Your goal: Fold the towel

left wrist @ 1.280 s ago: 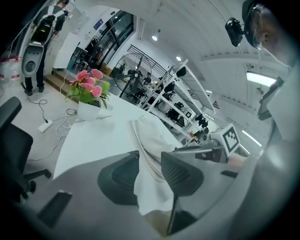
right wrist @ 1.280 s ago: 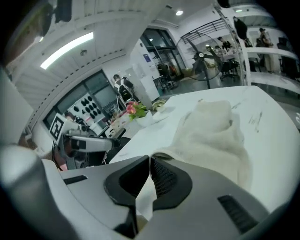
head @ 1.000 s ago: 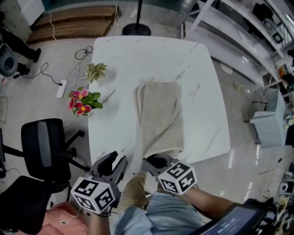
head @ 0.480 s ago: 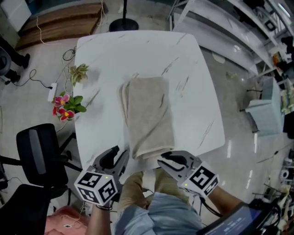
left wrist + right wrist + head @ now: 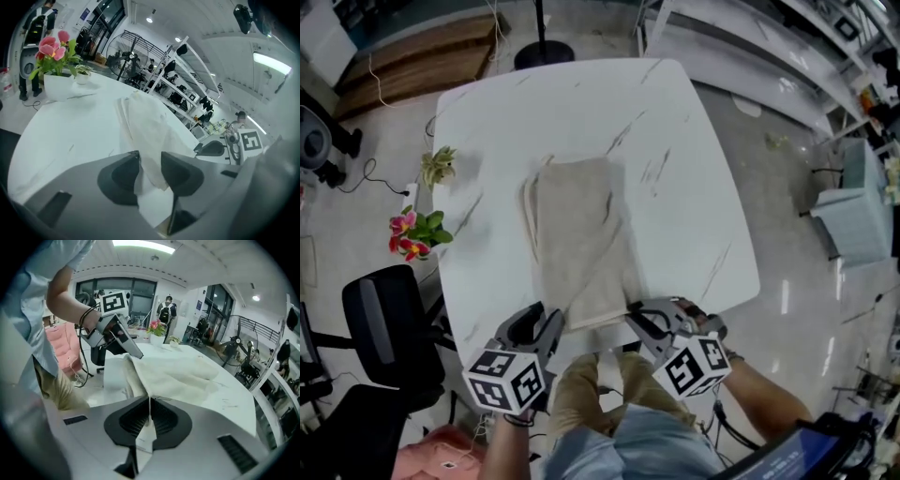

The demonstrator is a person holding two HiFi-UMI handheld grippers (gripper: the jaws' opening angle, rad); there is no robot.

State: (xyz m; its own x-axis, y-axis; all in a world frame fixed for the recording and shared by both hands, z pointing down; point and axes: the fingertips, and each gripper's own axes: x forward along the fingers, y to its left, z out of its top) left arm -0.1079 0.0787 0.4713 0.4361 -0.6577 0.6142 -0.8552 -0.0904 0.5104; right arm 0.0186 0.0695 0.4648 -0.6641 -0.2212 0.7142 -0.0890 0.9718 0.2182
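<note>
A beige towel (image 5: 577, 239), folded into a long strip, lies lengthwise on the white marble table (image 5: 694, 141). Its near end reaches the table's front edge. My left gripper (image 5: 546, 326) is at the near left corner. In the left gripper view the jaws (image 5: 147, 159) stand apart, and the towel (image 5: 145, 117) hangs loosely between them. My right gripper (image 5: 642, 317) is at the near right corner. In the right gripper view it (image 5: 150, 404) is shut on a thin edge of the towel (image 5: 183, 376).
Pink flowers (image 5: 412, 232) and a small green plant (image 5: 439, 164) stand at the table's left edge. A black office chair (image 5: 384, 323) is on the floor to the left, a lamp base (image 5: 544, 54) beyond the far edge. The person's legs are under the front edge.
The left gripper has come forward and down to the towel's near left corner, which now lies between its jaws. The right gripper has rolled and shifted along the near edge.
</note>
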